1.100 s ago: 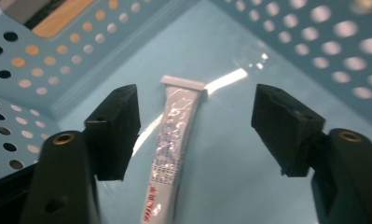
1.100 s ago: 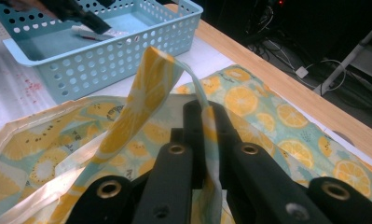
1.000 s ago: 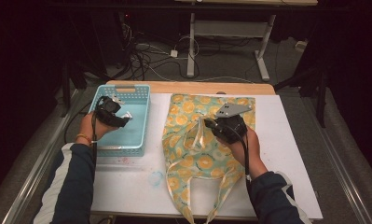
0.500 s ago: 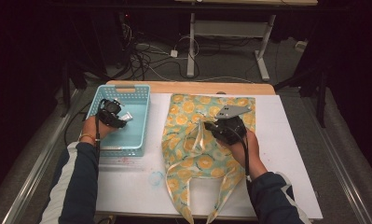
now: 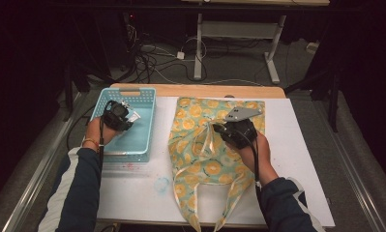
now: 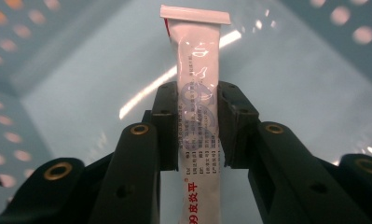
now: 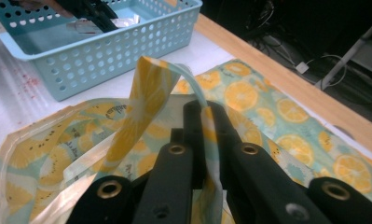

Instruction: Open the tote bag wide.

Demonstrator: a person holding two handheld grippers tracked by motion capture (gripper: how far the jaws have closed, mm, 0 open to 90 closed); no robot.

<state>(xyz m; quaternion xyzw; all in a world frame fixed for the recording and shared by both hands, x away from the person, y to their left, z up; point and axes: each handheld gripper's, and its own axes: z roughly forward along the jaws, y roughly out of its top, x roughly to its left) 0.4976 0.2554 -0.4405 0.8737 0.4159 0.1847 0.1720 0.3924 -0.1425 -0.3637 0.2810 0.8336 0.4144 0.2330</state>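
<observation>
Over the blue basket [image 5: 144, 140], the left gripper [image 5: 119, 114] has its jaws clamped on a white tube [image 6: 197, 93]; the right gripper [image 5: 228, 129] pinches the fruit-print bag's handle [image 7: 167, 74] above the worktop [image 5: 297, 159]

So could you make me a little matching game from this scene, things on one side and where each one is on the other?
Things:
1. white tube
2. bag handle
3. blue basket
4. patterned bag

Places:
a. flat on the white mat, in the middle
b. pinched by the right gripper
c. on the table's left part
d. clamped by the left gripper, over the basket

Pairs: 1-d, 2-b, 3-c, 4-a
</observation>
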